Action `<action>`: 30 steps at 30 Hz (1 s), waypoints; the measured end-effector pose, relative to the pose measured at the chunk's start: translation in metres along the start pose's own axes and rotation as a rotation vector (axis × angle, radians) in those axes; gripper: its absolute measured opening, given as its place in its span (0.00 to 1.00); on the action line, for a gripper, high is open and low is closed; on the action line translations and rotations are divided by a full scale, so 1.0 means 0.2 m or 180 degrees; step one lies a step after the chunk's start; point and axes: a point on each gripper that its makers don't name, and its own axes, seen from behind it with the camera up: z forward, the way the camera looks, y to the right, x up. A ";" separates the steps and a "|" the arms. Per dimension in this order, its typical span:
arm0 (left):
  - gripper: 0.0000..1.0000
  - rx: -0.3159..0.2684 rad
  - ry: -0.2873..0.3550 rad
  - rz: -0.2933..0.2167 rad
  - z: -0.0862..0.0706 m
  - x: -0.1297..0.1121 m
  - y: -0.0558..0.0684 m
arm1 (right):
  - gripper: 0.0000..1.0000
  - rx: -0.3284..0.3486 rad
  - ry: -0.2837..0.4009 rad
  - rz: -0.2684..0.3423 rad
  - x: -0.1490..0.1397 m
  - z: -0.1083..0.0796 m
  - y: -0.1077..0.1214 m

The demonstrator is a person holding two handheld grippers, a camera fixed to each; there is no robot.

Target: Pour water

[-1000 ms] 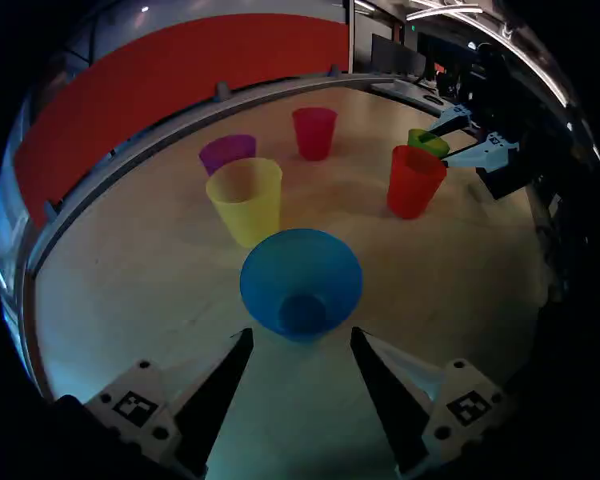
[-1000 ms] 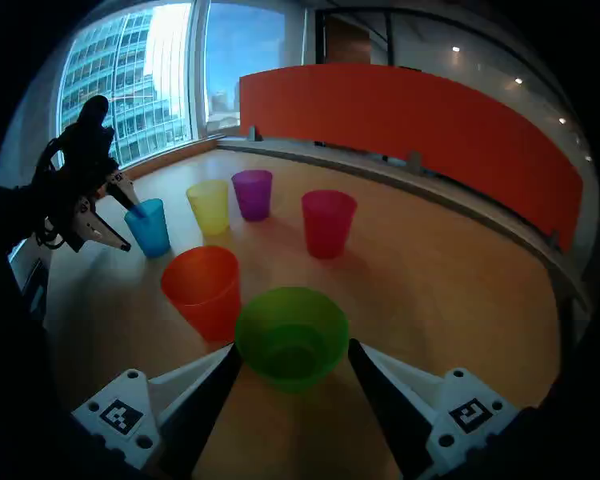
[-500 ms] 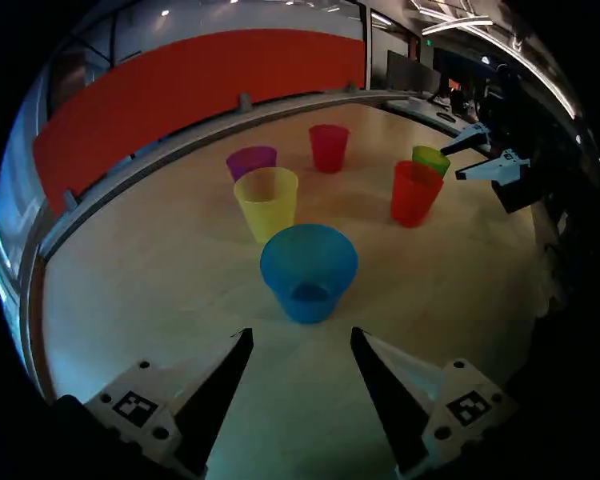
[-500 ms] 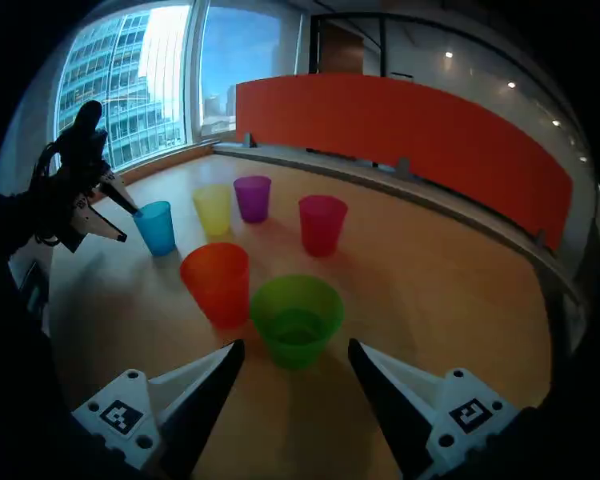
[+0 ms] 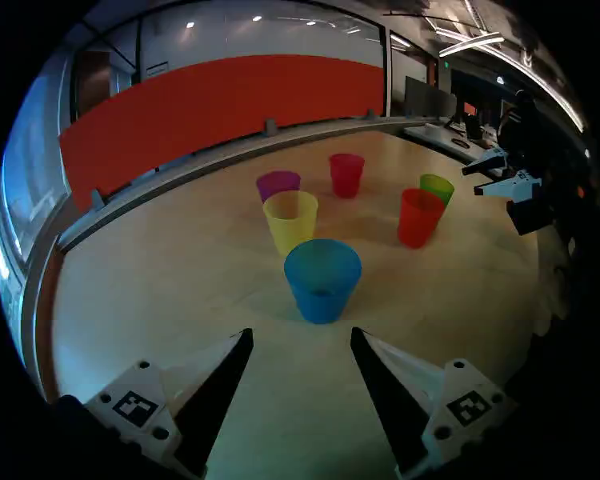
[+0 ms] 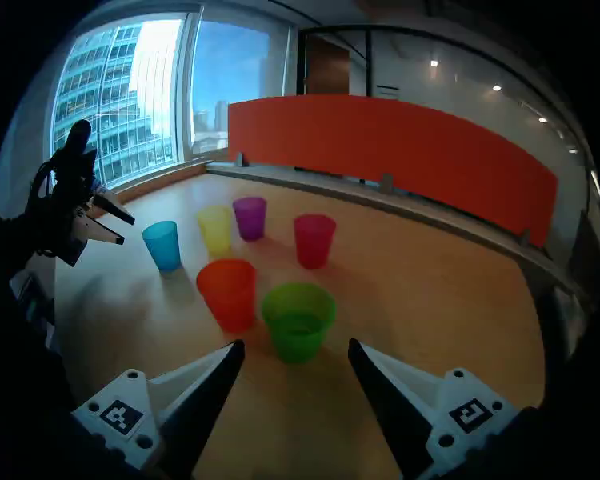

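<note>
Several plastic cups stand upright on a wooden table. In the left gripper view a blue cup [image 5: 323, 279] sits just ahead of my open left gripper [image 5: 300, 342], apart from its fingers. Behind it are a yellow cup [image 5: 290, 222], a purple cup [image 5: 278, 184], a pink cup [image 5: 346, 174], an orange cup [image 5: 419, 217] and a green cup [image 5: 437, 189]. In the right gripper view the green cup [image 6: 298, 321] stands ahead of my open right gripper [image 6: 296, 354], with the orange cup [image 6: 227, 293] to its left. The left gripper [image 6: 112, 226] hangs near the blue cup [image 6: 163, 246]. The right gripper [image 5: 488, 178] shows far right.
An orange divider panel [image 6: 396, 152] runs along the table's far edge. Large windows [image 6: 132, 104] are behind the left side. The tabletop [image 6: 428, 304] is bare wood to the right of the cups.
Both grippers have drawn back from their cups: the blue and green cups, which sat between the fingertips, now stand farther ahead and look smaller.
</note>
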 end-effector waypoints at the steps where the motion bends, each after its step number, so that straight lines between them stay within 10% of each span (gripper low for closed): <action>1: 0.90 0.0021 0.0027 -0.0019 -0.01 0.01 -0.01 | 1.00 0.0001 0.0029 0.0004 0.02 -0.01 -0.01; 30: 0.90 0.1138 0.1449 -0.0352 -0.36 0.44 -0.34 | 1.00 -0.0728 0.1090 0.0364 0.52 -0.06 0.18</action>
